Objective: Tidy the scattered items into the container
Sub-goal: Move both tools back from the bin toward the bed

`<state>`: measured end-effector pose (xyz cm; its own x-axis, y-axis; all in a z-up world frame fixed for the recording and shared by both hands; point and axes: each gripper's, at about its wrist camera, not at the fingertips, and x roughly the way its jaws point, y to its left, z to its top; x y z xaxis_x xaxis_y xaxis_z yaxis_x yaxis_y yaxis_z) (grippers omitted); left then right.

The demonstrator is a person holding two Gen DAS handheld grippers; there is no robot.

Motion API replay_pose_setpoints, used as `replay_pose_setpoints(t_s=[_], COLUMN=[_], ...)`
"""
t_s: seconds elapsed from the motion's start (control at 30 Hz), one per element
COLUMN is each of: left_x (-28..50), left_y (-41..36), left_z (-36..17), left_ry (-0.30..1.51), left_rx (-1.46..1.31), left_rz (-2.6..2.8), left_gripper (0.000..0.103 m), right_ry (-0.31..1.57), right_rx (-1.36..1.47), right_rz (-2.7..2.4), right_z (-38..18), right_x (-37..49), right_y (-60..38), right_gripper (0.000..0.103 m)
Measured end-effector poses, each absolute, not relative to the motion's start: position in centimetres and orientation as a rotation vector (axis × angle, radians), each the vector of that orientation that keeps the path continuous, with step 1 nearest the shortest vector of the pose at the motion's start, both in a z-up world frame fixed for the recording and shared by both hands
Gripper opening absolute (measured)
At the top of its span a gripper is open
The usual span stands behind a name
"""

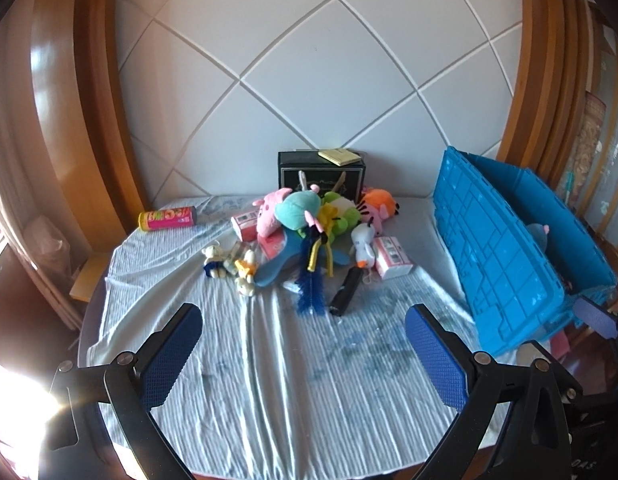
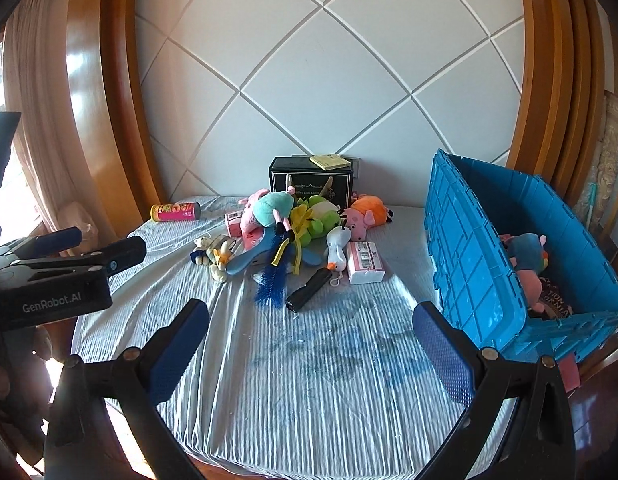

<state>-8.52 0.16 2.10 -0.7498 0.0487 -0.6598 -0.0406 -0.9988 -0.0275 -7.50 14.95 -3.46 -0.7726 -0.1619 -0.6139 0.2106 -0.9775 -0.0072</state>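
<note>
Left gripper [image 1: 303, 354] and right gripper [image 2: 309, 354] held spread, empty, above striped cloth [image 2: 309, 380]. Toy pile [image 2: 297, 224] heaped mid-table, black box [image 2: 311, 184] partly hidden behind. Blue crate [image 2: 469, 248] at right, contents partly hidden, edge cut off.

Before you, a round table [image 2: 121, 420] under a striped cloth [image 2: 309, 360] bears heaped toys [image 2: 309, 220], a blue crate [image 2: 469, 248].
</note>
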Motion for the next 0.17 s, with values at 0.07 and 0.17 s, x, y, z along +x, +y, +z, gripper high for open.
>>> replay_pose_setpoints(t_s=[0.07, 0.17], left_x=[-8.1, -7.76], left_y=[-0.32, -0.92], left_z=[2.15, 2.29], left_ry=[-0.011, -0.009], left_rx=[-1.071, -1.054], left_rz=[2.916, 2.949], left_gripper=[0.103, 0.103], right_ry=[0.107, 0.113], right_rx=[0.952, 0.95], right_rz=[-2.782, -2.778], right_z=[-3.48, -3.46], right_x=[-7.31, -7.12], right_y=[14.67, 14.42], right_gripper=[0.103, 0.103])
